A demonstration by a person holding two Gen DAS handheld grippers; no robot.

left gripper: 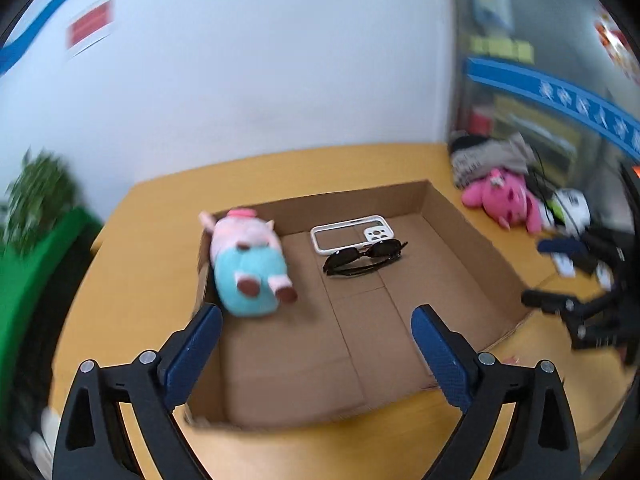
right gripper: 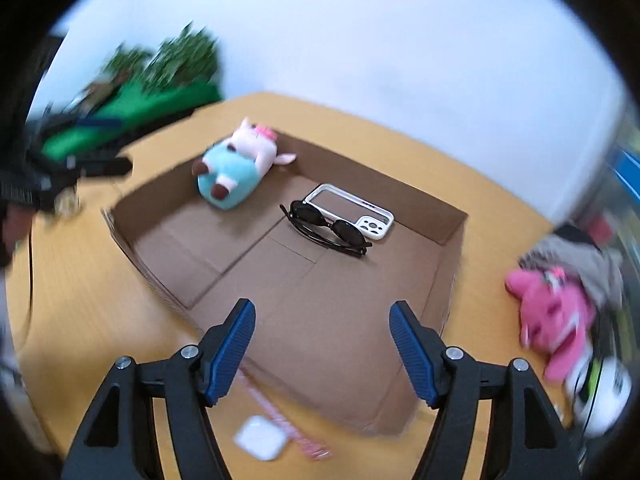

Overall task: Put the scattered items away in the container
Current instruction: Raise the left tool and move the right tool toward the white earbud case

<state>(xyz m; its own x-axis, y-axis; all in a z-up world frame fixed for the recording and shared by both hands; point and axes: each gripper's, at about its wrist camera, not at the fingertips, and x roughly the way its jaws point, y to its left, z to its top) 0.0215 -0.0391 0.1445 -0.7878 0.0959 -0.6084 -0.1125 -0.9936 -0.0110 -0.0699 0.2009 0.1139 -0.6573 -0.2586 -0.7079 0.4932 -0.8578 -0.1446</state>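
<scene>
My right tongs (right gripper: pixel 322 344) gape empty above the cardboard box (right gripper: pixel 452 276), where I see a plush pig (right gripper: pixel 236 168), sunglasses (right gripper: pixel 326 228) and a phone case (right gripper: pixel 360 216).

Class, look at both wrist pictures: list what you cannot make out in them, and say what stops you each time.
- Blue banner, left wrist view: lettering blurred, unreadable.
- Grey heap behind the pink plush toy: blurred; what it is cannot be told.
- White case on the table, right wrist view: smeared, details lost.
- Red-and-white thing by the cardboard box: blurred, partly behind the right gripper.
</scene>
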